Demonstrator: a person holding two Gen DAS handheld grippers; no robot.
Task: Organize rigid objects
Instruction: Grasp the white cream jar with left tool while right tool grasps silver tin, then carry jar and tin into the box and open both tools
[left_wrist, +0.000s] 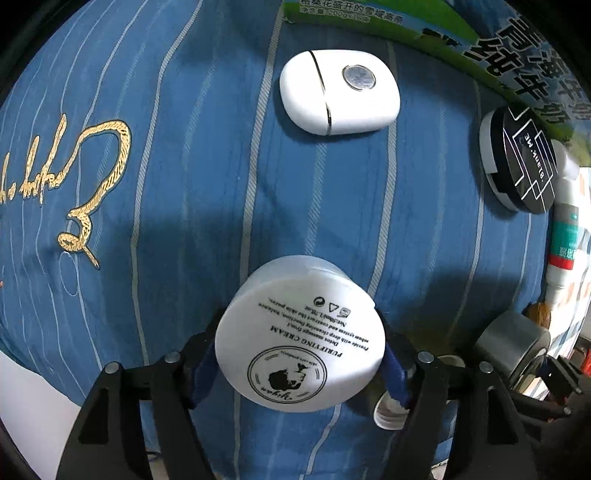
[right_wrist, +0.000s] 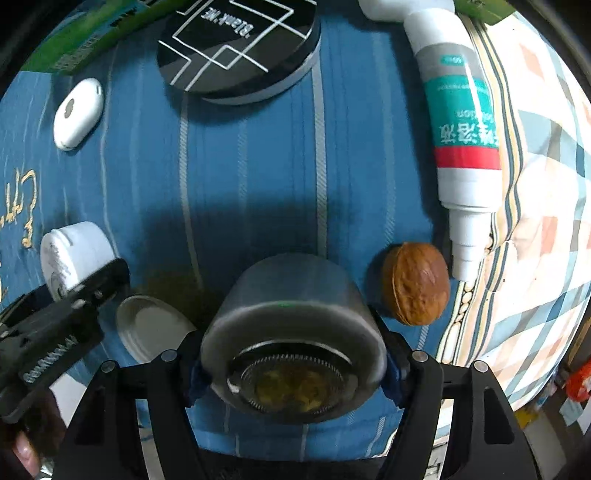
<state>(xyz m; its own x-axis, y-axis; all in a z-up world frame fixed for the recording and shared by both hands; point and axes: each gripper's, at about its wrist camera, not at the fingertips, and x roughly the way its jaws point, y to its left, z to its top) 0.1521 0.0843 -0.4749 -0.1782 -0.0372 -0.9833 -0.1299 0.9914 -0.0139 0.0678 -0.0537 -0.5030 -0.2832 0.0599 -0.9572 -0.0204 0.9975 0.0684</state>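
Note:
A white round cream jar (left_wrist: 299, 332) with black print sits between the blue pads of my left gripper (left_wrist: 300, 369), which is shut on its sides just over the blue striped bedding (left_wrist: 184, 184). That jar (right_wrist: 77, 254) also shows at the left of the right wrist view. My right gripper (right_wrist: 295, 369) is shut on a grey metal tin (right_wrist: 291, 302), whose near end has a ridged glass window. The tin (left_wrist: 513, 343) shows at the lower right of the left wrist view. Both grippers point down at the bedding.
On the bedding lie a white pebble-shaped case (left_wrist: 340, 98), a black round compact (right_wrist: 236, 40), a white bottle (right_wrist: 461, 122) with a teal and red label, a walnut (right_wrist: 415, 284) and a loose white lid (right_wrist: 147, 328). A green carton (left_wrist: 369, 18) borders the far side; a checked quilt (right_wrist: 535, 184) lies right.

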